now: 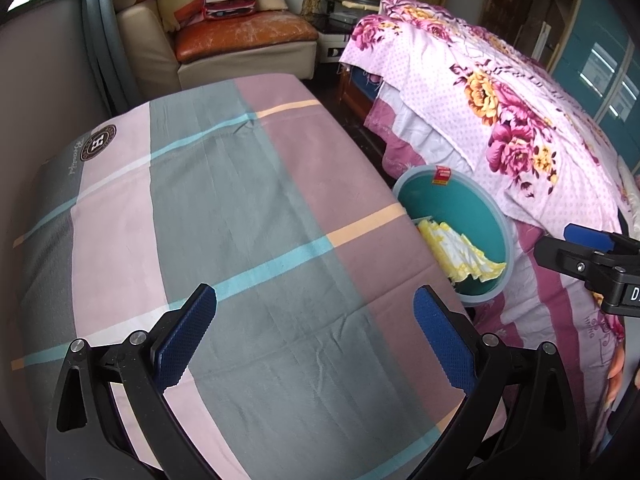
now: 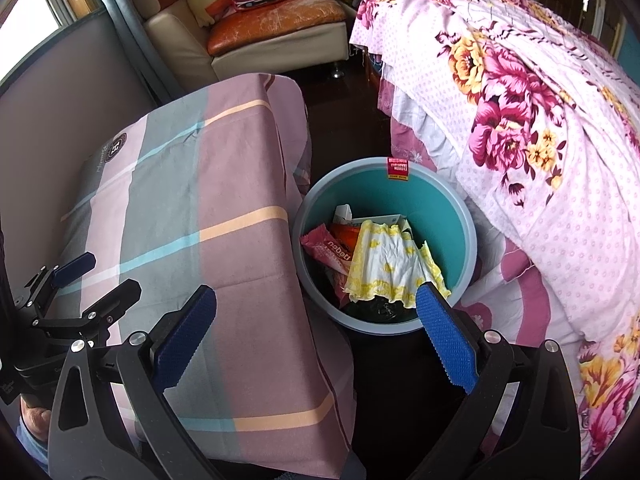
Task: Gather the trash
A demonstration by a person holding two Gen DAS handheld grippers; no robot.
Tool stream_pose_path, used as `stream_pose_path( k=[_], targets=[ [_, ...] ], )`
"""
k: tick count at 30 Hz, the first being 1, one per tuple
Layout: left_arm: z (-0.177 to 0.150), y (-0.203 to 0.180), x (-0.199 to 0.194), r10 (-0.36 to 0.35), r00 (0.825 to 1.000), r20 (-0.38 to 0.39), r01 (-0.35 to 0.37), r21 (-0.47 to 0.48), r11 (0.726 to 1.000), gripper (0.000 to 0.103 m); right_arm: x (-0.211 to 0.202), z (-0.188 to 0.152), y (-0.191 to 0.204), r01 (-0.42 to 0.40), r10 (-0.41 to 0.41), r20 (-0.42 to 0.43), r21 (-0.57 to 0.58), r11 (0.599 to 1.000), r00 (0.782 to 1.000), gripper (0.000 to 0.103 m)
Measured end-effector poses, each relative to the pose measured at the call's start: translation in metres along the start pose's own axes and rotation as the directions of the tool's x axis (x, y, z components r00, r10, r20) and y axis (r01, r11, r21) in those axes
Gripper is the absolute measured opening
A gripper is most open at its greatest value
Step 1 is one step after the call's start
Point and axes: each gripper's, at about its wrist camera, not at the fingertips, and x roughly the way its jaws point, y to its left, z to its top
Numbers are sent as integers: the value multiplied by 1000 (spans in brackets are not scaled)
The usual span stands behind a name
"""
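Both your grippers, left (image 1: 314, 334) and right (image 2: 316, 336), gape apart, empty. The bin (image 2: 468, 220) of trash (image 2: 384, 264) sits squeezed between the checked table (image 2: 240, 184) and the floral bed (image 2: 540, 128).

You face a dark floor (image 2: 340, 120) between a table draped in a plaid cloth (image 1: 224, 216) and a bed under a floral quilt (image 2: 520, 112), with a cream sofa (image 2: 256, 32) beyond and daylight from a window (image 2: 36, 4).

We see a round teal bin (image 2: 460, 216) with a grey-blue rim standing upright on the floor between the checked cloth and the flowered quilt, holding a crumpled yellow-and-white wrapper (image 2: 390, 268), a pink packet (image 2: 324, 246) and dark scraps.
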Motion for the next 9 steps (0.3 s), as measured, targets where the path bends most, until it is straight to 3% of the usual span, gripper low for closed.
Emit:
stream_pose_path(
  k=[9],
  targets=[
    [-3, 3, 11, 6, 999, -36, -6, -7, 1000, 99, 10, -1, -6, 7, -7, -13, 11, 1000, 1000, 96]
  ],
)
